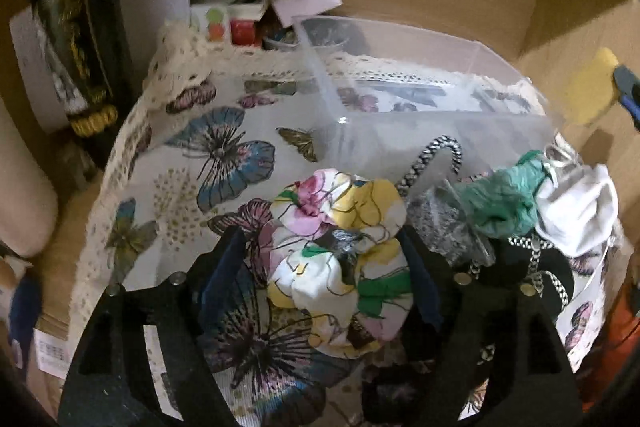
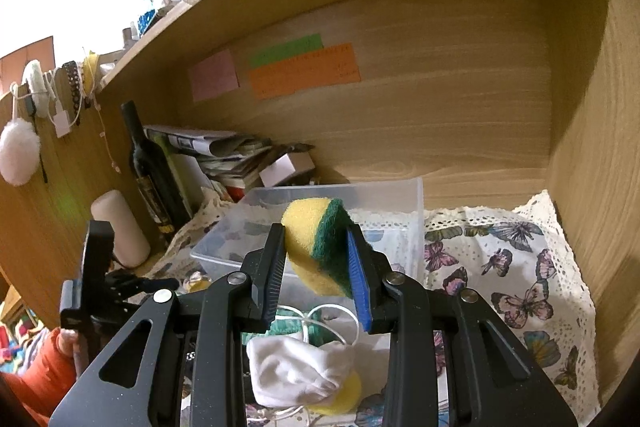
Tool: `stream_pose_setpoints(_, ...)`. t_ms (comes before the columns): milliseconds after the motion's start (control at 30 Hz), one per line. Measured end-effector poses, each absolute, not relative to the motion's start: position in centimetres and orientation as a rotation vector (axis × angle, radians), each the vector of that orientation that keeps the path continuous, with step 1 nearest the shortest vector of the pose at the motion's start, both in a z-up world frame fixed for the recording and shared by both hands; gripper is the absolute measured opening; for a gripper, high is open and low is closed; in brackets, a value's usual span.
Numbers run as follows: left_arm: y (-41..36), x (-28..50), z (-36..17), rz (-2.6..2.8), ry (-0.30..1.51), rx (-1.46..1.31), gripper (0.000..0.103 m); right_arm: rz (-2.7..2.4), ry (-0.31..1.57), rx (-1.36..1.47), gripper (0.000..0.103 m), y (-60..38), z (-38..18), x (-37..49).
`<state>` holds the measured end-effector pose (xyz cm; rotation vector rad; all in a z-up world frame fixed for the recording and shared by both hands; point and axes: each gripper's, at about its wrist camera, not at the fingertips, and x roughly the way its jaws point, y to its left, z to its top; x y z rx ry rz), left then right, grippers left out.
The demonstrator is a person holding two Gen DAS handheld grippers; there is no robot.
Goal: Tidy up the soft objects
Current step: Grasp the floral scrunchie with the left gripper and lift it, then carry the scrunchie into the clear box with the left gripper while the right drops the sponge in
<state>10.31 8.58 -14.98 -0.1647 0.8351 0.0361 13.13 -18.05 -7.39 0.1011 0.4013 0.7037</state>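
A crumpled floral cloth [image 1: 340, 255] lies on the butterfly tablecloth [image 1: 192, 147] between the fingers of my left gripper [image 1: 322, 239], which is open; the pads do not press on it. Behind it stands a clear plastic bin [image 1: 440, 131], empty as far as I can see. To the right lie a green cloth [image 1: 500, 199], a white cloth [image 1: 576, 215] and a black-and-white cord [image 1: 432, 155]. My right gripper [image 2: 315, 231] is shut on a yellow-and-green sponge [image 2: 304, 247], held in the air in front of the bin [image 2: 416, 227]. Below it lies the white cloth [image 2: 296, 375].
A dark bottle [image 2: 148, 163], a white cylinder [image 2: 120, 227] and a stack of papers [image 2: 224, 155] crowd the desk's back left corner. Wooden walls [image 2: 440, 107] close in the back and right. A person's orange sleeve [image 2: 52, 367] shows at the lower left.
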Motion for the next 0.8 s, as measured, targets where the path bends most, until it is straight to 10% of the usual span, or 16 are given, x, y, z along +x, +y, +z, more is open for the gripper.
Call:
stream_pose_setpoints(200, 9.1, 9.8, -14.9, -0.006, 0.831, -0.218, 0.016, 0.690, 0.386, 0.069, 0.028, -17.6, -6.7, 13.7)
stream_pose_setpoints(800, 8.3, 8.5, -5.9, -0.022, 0.582, -0.152, 0.012, 0.681, 0.377, 0.063, 0.028, -16.0, -4.8, 17.7)
